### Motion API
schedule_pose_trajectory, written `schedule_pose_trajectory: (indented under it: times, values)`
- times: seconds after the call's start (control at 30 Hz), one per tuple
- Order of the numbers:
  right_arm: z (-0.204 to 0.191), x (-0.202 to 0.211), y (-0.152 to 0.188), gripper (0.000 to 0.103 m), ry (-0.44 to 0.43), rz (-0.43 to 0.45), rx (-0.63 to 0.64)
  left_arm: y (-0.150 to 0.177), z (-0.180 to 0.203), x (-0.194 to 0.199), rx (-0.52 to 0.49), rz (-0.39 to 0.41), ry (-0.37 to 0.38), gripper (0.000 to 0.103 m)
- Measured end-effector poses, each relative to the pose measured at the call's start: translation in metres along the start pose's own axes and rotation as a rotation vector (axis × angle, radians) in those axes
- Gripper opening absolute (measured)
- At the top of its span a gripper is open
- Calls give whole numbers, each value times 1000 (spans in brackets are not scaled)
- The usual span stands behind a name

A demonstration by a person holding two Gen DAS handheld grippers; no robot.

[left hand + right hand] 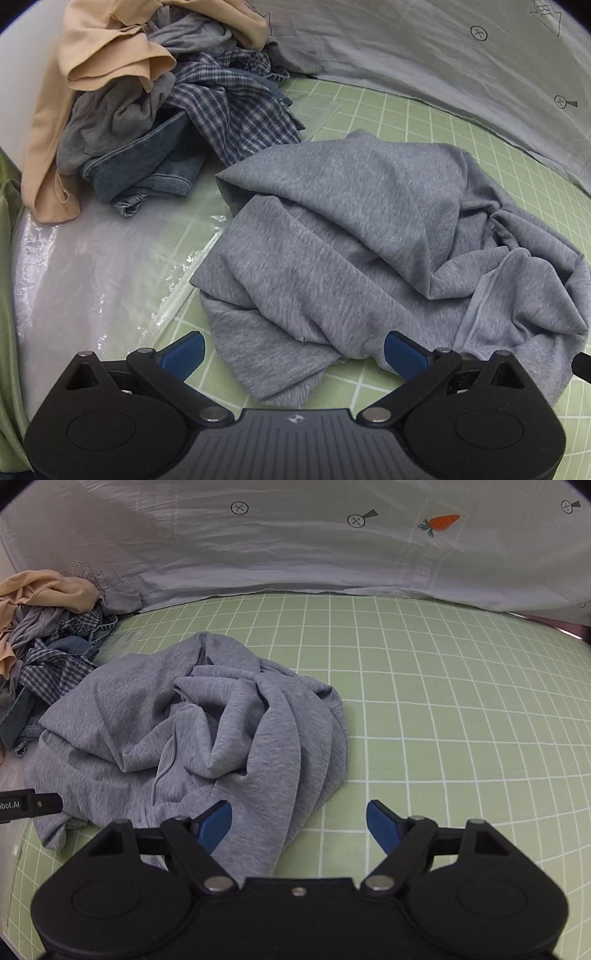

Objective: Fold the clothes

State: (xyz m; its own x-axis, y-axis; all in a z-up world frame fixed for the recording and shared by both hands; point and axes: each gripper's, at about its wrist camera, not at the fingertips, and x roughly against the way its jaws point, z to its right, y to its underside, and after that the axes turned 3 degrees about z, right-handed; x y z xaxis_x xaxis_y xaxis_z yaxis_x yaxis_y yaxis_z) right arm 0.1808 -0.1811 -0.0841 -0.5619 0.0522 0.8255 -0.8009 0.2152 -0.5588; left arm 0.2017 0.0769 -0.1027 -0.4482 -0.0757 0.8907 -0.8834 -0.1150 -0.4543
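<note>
A crumpled grey knit garment [369,236] lies in a heap on the green grid mat [424,122]; it also shows in the right wrist view [192,731]. My left gripper [293,352] is open, its blue fingertips [184,352] spread either side of the garment's near edge, just above it. My right gripper [299,823] is open at the garment's near right edge, the left fingertip [214,825] over the cloth, the right one over bare mat. Neither holds anything.
A pile of clothes [147,110], beige, grey, blue plaid and denim, sits at the back left [48,642]. A pale printed sheet [332,554] rises behind the mat [461,720]. Clear plastic film [92,266] covers the left. The left gripper's edge [26,806] shows.
</note>
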Motion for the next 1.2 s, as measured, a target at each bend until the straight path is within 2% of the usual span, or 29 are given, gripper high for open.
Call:
schedule_pose_trajectory:
  times: [0.13, 0.2, 0.23, 0.3, 0.33, 0.37, 0.4, 0.47, 0.57, 0.77, 0.83, 0.97, 1.07, 1.2]
  values:
    - [-7, -20, -2, 71, -5, -52, -2, -5, -6, -20, 27, -49, 27, 86]
    - [-8, -27, -1, 56, -7, -76, 1, -6, -10, -26, 48, -63, 46, 80]
    - [-8, -30, -1, 52, -9, -87, 3, -6, -11, -27, 55, -65, 47, 77]
    - [-6, -30, 2, 29, -16, -104, 13, -6, -14, -28, 65, -61, 47, 69]
    - [-5, -30, 4, 22, -20, -109, 19, -5, -15, -28, 70, -58, 49, 61]
    - [-2, -27, 5, 10, -20, -107, 25, -4, -16, -27, 80, -56, 58, 51]
    - [0, -25, 6, 3, -20, -105, 31, -4, -18, -27, 91, -54, 68, 46]
    - [8, -18, 8, 1, -17, -91, 41, -3, -19, -24, 110, -47, 80, 26]
    - [24, -5, 13, 0, 6, -50, 58, -1, -16, -17, 96, -17, 69, 14]
    - [70, 14, 30, 0, 104, 42, 60, 14, -15, 8, 117, 34, 55, 7]
    - [91, 23, 31, 0, 173, 94, 63, 22, -14, 17, 108, 49, 44, 2]
    - [141, 38, 28, 0, 328, 198, 64, 39, -14, 30, 115, 52, 23, 1]
    - [195, 49, 20, 0, 424, 265, -6, 49, -11, 37, 120, 50, 9, 2]
    - [238, 53, 15, 0, 479, 283, -104, 53, -8, 42, 142, 51, -1, 6]
